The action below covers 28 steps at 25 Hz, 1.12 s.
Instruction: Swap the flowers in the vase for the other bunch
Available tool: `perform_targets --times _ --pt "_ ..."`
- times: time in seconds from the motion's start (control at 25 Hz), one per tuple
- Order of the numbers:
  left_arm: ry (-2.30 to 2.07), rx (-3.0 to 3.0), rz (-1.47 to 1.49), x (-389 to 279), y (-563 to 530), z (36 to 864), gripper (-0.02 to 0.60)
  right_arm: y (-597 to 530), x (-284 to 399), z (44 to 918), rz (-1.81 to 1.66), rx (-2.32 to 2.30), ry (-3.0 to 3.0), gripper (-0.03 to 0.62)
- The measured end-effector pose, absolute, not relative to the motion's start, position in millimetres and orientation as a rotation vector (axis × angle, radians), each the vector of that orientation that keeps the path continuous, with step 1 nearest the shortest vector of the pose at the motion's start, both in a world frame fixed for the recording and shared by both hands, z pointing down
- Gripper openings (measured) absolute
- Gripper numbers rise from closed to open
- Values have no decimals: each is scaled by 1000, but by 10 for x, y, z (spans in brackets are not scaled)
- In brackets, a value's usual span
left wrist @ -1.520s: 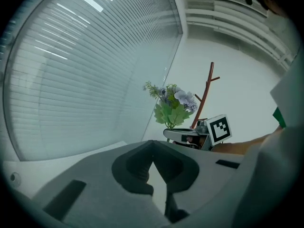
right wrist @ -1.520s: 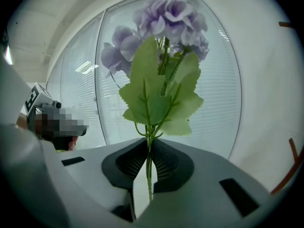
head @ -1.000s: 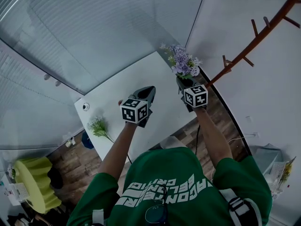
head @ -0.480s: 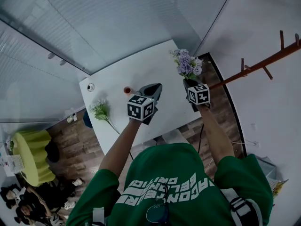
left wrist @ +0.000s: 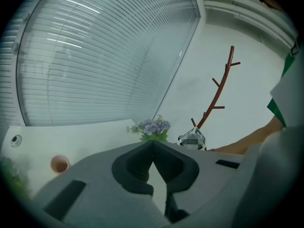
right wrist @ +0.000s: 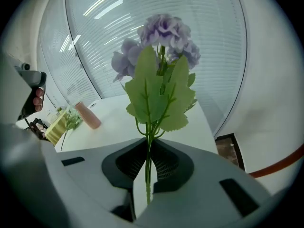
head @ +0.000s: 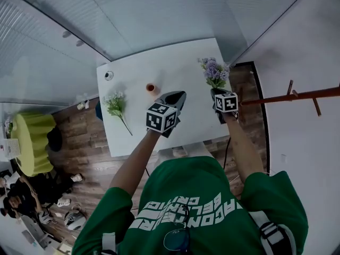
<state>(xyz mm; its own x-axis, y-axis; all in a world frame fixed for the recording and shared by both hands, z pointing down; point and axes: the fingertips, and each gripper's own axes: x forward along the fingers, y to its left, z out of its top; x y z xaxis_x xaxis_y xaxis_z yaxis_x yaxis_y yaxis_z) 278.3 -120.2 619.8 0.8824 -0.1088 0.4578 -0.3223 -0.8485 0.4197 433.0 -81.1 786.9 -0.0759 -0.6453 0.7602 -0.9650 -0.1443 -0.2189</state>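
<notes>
My right gripper [right wrist: 148, 146] has its fingers pinched almost together on the thin green stems of the purple bunch [right wrist: 160, 34]. The stems run straight up the line where the two fingers meet, and their cut ends reach back past the pads towards me. The bunch's long axis carries on from the gripper: broad leaves just beyond the fingertips, purple heads at the far end, pointing away from me. In the head view the right gripper [head: 214, 91] and the purple bunch [head: 214, 70] are by the right end of the white surface [head: 175, 62], heads aimed at the far edge.

My left gripper [left wrist: 153, 145] holds nothing. Its fingers meet at their tips, with only a narrow wedge of gap behind them. In the head view the left gripper [head: 179, 94] sits over the middle of the surface, aimed at its far side.

The small pink vase [head: 151, 87] stands on the surface just left of my left fingertips, well apart from the purple bunch. The white bunch [head: 115, 103] lies flat near the left end. Its heads point to the far side and its long stem trails diagonally back towards the near edge. A brown coat rack [head: 313, 94] stands off to the right.
</notes>
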Motion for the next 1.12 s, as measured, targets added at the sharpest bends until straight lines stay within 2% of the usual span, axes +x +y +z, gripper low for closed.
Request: perform_targets --times 0.64,1.0,1.12 --pt "-466 2510 589 2781 -1303 6294 8 -874 4360 8442 1295 1659 -1681 36" --pt "-476 2529 578 2942 -1356 6192 8 -861 4354 8420 1345 1647 -1703 38" --pt "-476 2534 577 2970 -1357 6182 9 -834 4370 8409 1353 1635 -1713 61"
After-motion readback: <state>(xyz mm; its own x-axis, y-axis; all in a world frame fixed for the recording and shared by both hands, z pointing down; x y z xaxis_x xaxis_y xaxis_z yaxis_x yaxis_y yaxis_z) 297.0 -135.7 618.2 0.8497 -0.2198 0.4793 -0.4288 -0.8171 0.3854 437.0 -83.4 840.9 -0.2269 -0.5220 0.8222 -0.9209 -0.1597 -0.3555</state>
